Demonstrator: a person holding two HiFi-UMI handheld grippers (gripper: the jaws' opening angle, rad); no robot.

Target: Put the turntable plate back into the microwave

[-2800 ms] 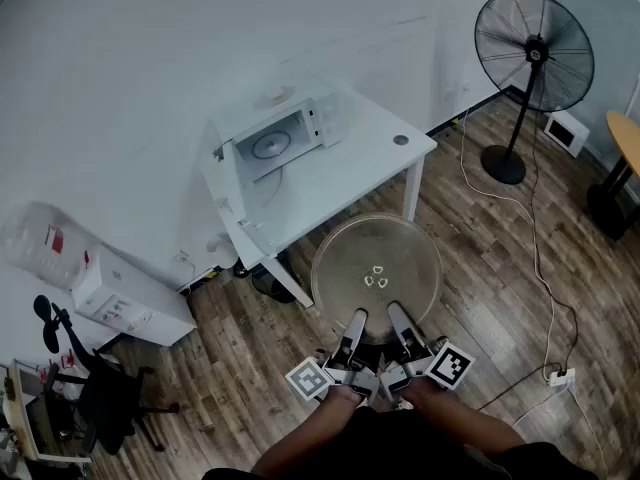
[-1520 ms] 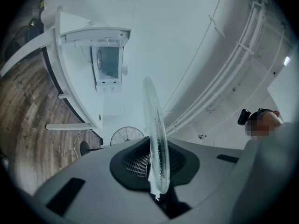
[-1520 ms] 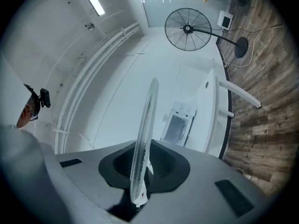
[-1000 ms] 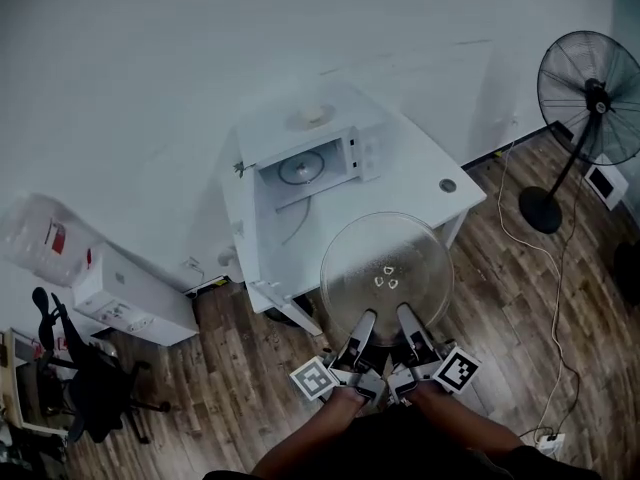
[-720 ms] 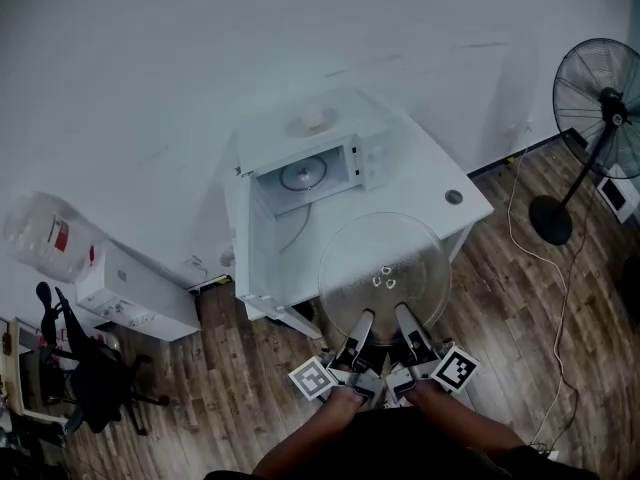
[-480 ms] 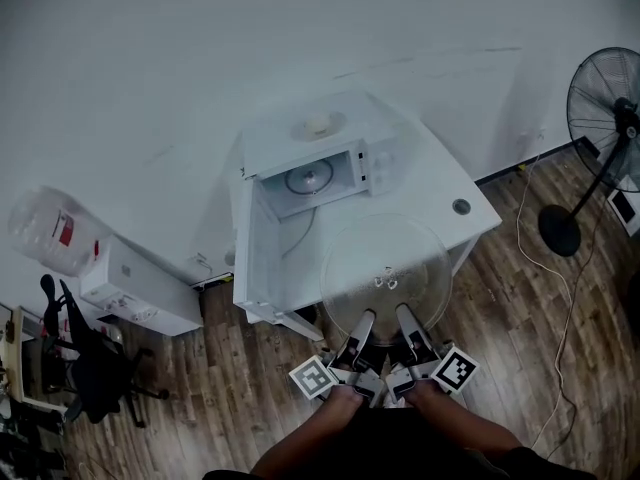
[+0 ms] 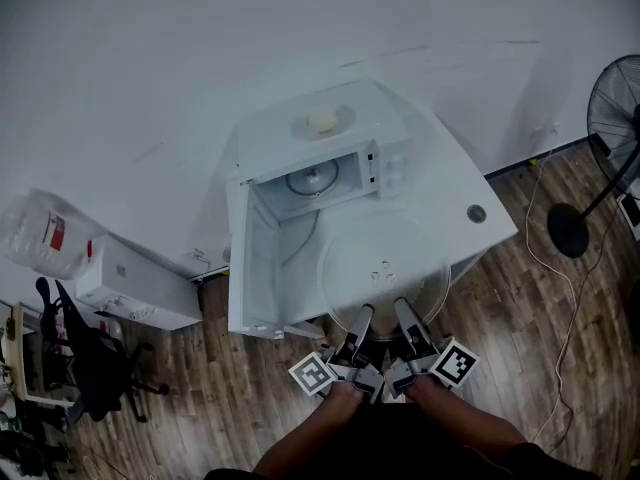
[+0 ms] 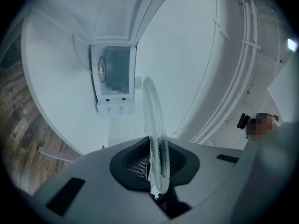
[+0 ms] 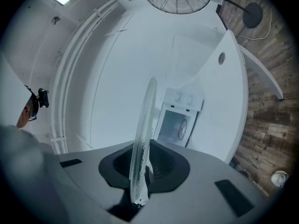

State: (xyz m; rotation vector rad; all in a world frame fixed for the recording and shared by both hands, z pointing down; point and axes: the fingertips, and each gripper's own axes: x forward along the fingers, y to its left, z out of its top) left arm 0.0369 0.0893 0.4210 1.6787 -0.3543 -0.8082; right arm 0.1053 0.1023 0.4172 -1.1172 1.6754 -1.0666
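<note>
Left gripper and right gripper at lower centre of the head view, each clamped on the near rim of the clear glass turntable plate, plate held flat over the white table, open microwave beyond at upper centre, its door swung left

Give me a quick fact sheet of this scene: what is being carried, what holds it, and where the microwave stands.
Carried thing: glass turntable plate, roughly level, in front of the microwave
Held by: left gripper and right gripper, both clamped on its near rim
Microwave: on the white table, door swung open
Plate inside the microwave: not yet
</note>
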